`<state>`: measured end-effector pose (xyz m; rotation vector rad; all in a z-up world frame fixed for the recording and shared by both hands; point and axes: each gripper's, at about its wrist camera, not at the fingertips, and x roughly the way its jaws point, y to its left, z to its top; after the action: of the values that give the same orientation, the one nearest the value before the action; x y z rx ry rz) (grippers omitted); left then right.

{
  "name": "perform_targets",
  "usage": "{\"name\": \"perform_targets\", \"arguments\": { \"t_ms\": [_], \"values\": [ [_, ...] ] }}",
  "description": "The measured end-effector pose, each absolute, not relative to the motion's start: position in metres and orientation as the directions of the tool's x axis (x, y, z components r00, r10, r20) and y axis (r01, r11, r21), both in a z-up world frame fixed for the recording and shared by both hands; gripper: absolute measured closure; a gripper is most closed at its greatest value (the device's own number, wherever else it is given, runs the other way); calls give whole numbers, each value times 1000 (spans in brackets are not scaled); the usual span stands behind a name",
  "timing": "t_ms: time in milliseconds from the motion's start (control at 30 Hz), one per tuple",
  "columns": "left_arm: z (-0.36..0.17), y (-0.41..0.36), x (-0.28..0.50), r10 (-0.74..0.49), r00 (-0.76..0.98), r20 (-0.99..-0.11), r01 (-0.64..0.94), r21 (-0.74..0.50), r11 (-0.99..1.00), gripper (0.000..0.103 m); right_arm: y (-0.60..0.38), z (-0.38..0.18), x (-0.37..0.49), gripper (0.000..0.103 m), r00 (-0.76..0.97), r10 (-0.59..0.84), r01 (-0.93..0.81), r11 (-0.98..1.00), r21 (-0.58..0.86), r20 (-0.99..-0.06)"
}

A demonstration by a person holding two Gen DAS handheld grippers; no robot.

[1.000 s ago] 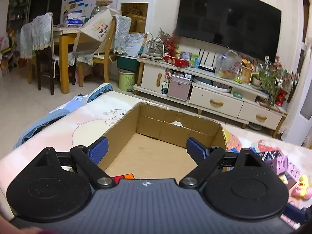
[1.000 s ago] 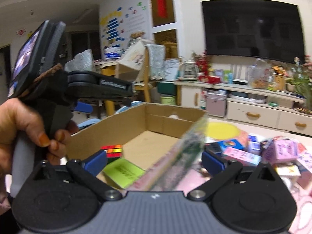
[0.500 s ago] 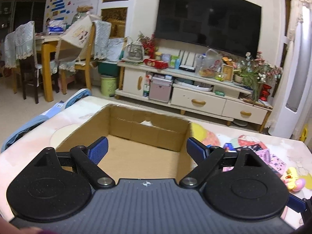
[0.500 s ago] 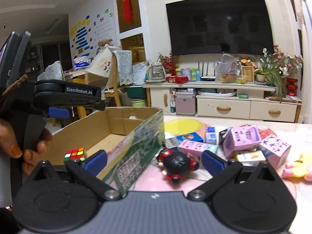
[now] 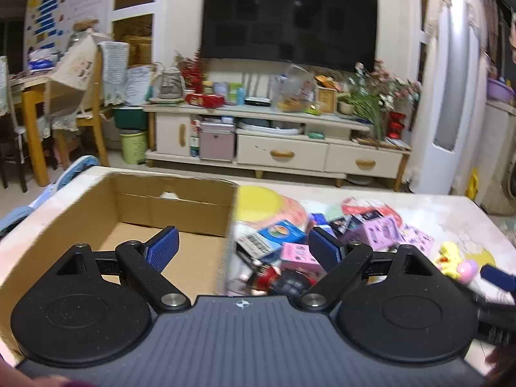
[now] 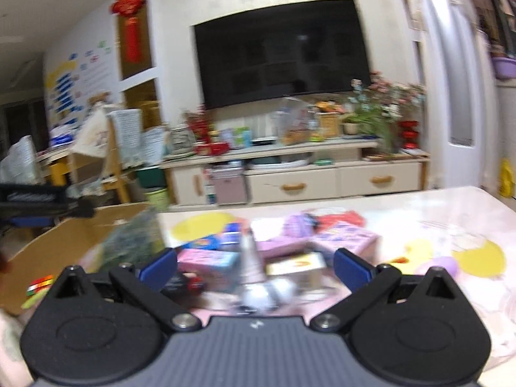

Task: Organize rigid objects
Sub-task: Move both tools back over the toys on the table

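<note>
**Ana:** Beside the cardboard box (image 5: 167,206), on its right, sits the pile of small boxes (image 6: 306,245) that still needs sorting. The left gripper (image 5: 243,248) hovers over the box's right wall, fingers spread wide with nothing between them.

**Ben:** And the right gripper (image 6: 254,267) is just as wide apart and just as empty, aimed straight at that pile. I'd judge it's lining up the next pick: a pink box (image 6: 206,259) lies nearest its left finger, and a yellowish one (image 6: 296,266) sits close to its right.

**Ana:** Makes sense to keep the box hard against the pile, since it means a short carry. Inside it, near the front left corner in the right camera, there's a colour cube (image 6: 40,285) with something green beside it, so the job looks barely begun.

**Ben:** From the left view, a red and black toy (image 5: 280,282) lies just right of the box wall, with a blue box (image 5: 280,232) beyond it and a yellow duck toy (image 5: 451,258) well off to the right.

**Ana:** Any labels?

**Ben:** Nothing I can read. The printing on the packets is smeared by motion blur, and the lettering on the other gripper's body, left of the box, is too soft to make out.
</note>
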<state>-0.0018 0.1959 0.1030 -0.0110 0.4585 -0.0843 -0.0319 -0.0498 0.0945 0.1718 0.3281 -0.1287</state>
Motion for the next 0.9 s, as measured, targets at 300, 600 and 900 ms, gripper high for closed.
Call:
{"name": "perform_targets", "arguments": {
  "t_ms": [300,600,900],
  "values": [
    [87,164,-3,-179,857,-483,220,29,975,0,-145,71,-35,1,890,-209,355,876,326,-406],
    [63,131,-1,-263,790,-553,350,55,935,0,-218,38,-23,1,864,-90,411,696,588,-496],
    [42,104,7,-288,750,-596,408,74,910,0,-242,33,-11,1,877,-50,396,639,659,-478]
  ]
}}
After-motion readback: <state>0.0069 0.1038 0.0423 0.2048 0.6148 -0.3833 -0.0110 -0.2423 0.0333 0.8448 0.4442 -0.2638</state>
